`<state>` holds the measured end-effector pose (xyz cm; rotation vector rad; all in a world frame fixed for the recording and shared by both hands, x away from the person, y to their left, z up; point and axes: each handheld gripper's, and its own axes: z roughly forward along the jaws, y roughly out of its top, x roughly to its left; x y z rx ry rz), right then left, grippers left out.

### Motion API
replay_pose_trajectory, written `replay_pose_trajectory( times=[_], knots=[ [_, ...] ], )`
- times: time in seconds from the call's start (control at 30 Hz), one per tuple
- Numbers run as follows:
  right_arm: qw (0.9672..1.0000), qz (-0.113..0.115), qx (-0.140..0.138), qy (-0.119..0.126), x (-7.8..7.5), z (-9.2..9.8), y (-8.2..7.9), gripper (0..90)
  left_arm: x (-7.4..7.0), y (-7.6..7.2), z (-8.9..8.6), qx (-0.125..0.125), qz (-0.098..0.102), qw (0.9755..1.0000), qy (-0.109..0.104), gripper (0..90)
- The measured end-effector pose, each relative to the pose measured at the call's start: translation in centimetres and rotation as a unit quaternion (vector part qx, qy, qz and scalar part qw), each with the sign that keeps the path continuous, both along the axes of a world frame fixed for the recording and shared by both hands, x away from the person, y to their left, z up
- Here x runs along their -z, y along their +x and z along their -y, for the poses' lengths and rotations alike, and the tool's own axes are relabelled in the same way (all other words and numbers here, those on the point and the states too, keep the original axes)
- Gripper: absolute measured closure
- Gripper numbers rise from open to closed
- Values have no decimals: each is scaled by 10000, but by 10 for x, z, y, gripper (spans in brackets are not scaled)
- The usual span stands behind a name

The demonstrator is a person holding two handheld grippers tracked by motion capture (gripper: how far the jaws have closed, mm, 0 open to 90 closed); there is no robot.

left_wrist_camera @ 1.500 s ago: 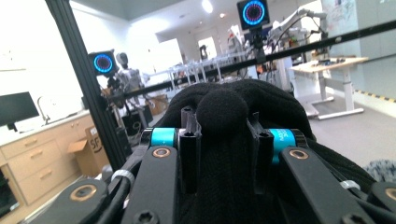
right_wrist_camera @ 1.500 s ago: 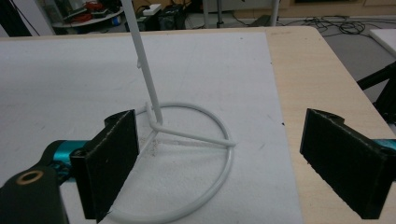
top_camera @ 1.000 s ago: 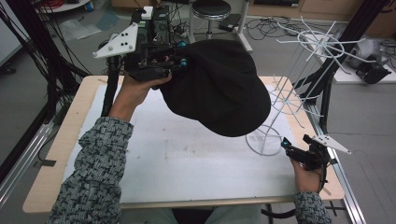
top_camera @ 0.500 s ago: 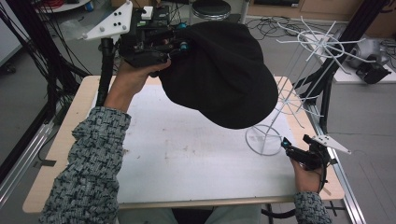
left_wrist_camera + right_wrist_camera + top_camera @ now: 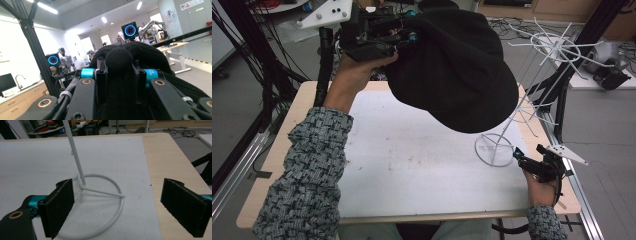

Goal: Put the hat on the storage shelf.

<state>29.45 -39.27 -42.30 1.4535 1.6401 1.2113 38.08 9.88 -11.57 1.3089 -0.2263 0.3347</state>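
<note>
Overhead, the left hand-held gripper (image 5: 408,36) pinches a black cap (image 5: 454,70) hiding the rack's (image 5: 532,95) stem; the right hand-held gripper (image 5: 120,212) gapes.

A bright lab with ceiling strip lights (image 5: 47,7), wooden cabinets (image 5: 17,100), a grey floor (image 5: 602,110) and black frame posts (image 5: 37,55)

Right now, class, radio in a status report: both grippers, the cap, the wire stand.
Left gripper shut on black cap, held high. Right gripper open by the white wire stand base. Nothing between cap and stand.
</note>
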Motion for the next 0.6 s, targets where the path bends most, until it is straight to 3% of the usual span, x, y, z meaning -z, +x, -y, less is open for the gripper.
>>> replay_pose_trajectory(
  times=[0.37,0.6],
  knots=[
    [10000,-9,-22,-2,1,0,1,107,-14,0,4,149,120,9997,-131,721],
    [10000,-6,-4,3,1,1,0,107,-20,4,15,322,196,9992,-156,721]
  ],
)
